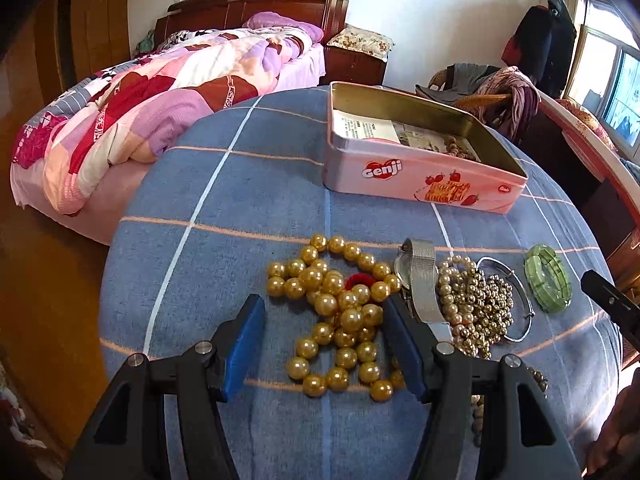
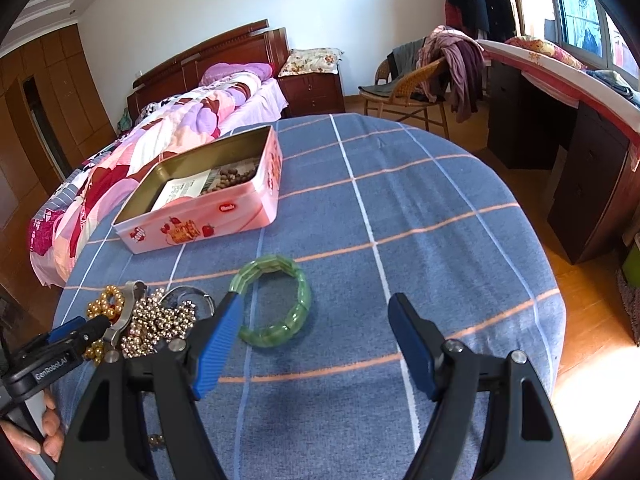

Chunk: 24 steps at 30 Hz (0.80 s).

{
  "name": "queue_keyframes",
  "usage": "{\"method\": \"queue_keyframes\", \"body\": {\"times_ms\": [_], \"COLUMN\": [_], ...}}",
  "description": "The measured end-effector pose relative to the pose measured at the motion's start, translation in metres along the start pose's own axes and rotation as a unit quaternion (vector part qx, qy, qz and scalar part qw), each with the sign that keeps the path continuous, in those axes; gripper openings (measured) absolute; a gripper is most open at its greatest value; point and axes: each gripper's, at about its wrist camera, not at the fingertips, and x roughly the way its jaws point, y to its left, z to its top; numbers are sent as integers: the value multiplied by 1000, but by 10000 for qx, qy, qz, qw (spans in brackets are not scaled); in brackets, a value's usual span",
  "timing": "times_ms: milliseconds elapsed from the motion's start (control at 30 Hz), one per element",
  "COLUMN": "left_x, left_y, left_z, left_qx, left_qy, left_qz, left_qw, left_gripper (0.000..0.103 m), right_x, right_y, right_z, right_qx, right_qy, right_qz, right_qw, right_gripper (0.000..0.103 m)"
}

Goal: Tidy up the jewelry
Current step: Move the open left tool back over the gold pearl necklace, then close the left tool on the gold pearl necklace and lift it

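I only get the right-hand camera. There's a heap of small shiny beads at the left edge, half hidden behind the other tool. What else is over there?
Observer: Beyond the small beads lies a string of much bigger gold beads, bunched up in a pile.
Operator: Is the other tool holding them?
Observer: No. The left gripper is open, with one finger on either side of that bunch, not pinching it.
Operator: And the silver strip I can see?
Observer: That is the mesh band of a wristwatch, which lies between the big beads and the small ones.
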Motion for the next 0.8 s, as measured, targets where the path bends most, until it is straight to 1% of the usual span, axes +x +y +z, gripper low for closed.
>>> {"method": "queue_keyframes", "body": {"times_ms": [33,67,100,167,267,333,500,633,767,800], "left_x": [0,-1,-1,-3,-5,-9,-42,-68,-85,-86], "left_y": [0,0,0,-2,-6,-4,11,22,28,27], "left_z": [0,-1,-1,-3,-4,-4,5,16,22,24], "left_qx": [-30,-34,-29,55,250,152,-25,-216,-401,-394], "left_qy": [-3,-12,-10,-19,-77,-155,-825,-1324,-1648,-1674], "left_qz": [-69,-189,-338,-446,-418,-410,-585,-714,-938,-965], "left_qw": [10000,9998,9994,9990,9988,9989,9949,9884,9810,9804], "left_gripper": [54,40,34,26,23,22,21,21,21,21], "right_x": [0,1,2,3,3,2,2,2,10,12], "right_y": [0,-1,-2,-2,-4,-5,-7,-7,-3,-1], "right_z": [0,0,0,0,1,0,0,1,3,4], "right_qx": [4,14,39,74,124,148,187,173,19,-23], "right_qy": [0,7,27,51,64,52,63,95,319,362], "right_qz": [-5,-7,5,22,45,63,85,99,125,123], "right_qw": [10000,10000,10000,10000,9999,9999,9998,9998,9994,9993], "right_gripper": [78,78,78,78,78,78,78,78,78,78]}}
